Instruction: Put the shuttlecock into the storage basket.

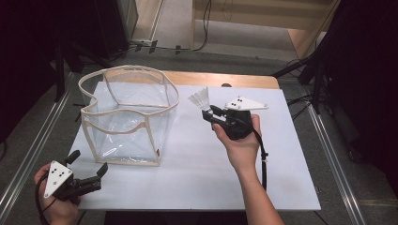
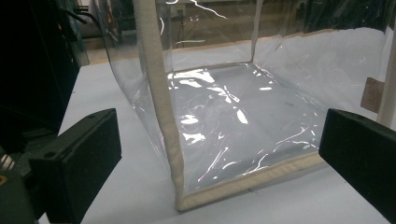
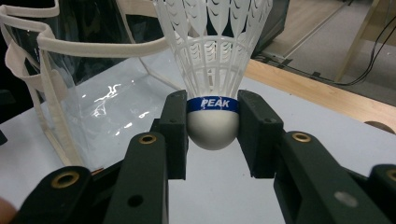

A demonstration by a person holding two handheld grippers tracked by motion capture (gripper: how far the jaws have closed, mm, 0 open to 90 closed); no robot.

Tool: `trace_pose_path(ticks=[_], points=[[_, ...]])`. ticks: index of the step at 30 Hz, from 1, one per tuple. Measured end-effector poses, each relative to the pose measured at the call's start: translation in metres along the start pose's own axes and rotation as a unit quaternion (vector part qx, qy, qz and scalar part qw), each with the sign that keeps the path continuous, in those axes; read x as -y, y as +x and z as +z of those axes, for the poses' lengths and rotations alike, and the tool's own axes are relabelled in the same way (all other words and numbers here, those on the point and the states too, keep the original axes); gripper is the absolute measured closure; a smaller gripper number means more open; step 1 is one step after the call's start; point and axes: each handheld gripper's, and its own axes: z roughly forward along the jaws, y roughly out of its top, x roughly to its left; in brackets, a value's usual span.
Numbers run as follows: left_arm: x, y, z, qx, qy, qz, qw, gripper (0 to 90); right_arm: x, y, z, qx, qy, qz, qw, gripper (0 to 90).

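Over the counter (image 1: pixel 197 178), right of the clear bag (image 1: pixel 126 117), your right gripper (image 1: pixel 210 112) is clamped on the shuttlecock (image 1: pixel 199 97) by its white cork base, skirt up & clear of the surface. That hold looks meant for a drop into the bag's open top, w/ the feathers left uncrushed. Your left gripper (image 1: pixel 89 166) sits wide open, holding nothing, near the bag's front corner, prob. ready to steady it. The bag's beige rim (image 3: pixel 93 49) stands between shuttlecock & opening, so you'd need to clear it.
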Motion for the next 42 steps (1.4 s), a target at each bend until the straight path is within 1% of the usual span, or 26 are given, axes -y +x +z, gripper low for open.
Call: trace_pose_path(ticks=[5,11,15,22,25,30,42], points=[[0.000,0.000,0.001,0.000,0.000,0.003,1.0000,0.0,-0.004,0.000,0.000,-0.001,-0.004,-0.002,1.0000,63.1],[0.000,0.000,0.000,0.000,0.001,0.000,1.0000,0.0,-0.009,0.001,0.000,-0.001,-0.005,-0.002,1.0000,63.1],[0.000,0.000,0.000,0.000,0.000,0.000,1.0000,0.0,-0.012,0.003,0.002,-0.002,-0.006,-0.006,1.0000,63.1],[0.000,0.001,0.000,0.001,-0.001,-0.003,1.0000,0.0,-0.018,0.008,0.006,-0.006,-0.007,-0.011,0.9999,63.1],[0.000,0.001,0.000,0.001,-0.001,-0.004,1.0000,0.0,-0.023,0.010,0.007,-0.007,-0.012,-0.016,0.9998,63.1],[0.000,0.000,0.000,0.001,-0.001,-0.004,1.0000,0.0,-0.028,0.013,0.009,-0.010,-0.015,-0.017,0.9997,63.1],[0.000,0.001,0.000,0.001,-0.001,-0.004,1.0000,0.0,-0.031,0.020,0.016,-0.022,-0.020,-0.021,0.9993,63.1]])
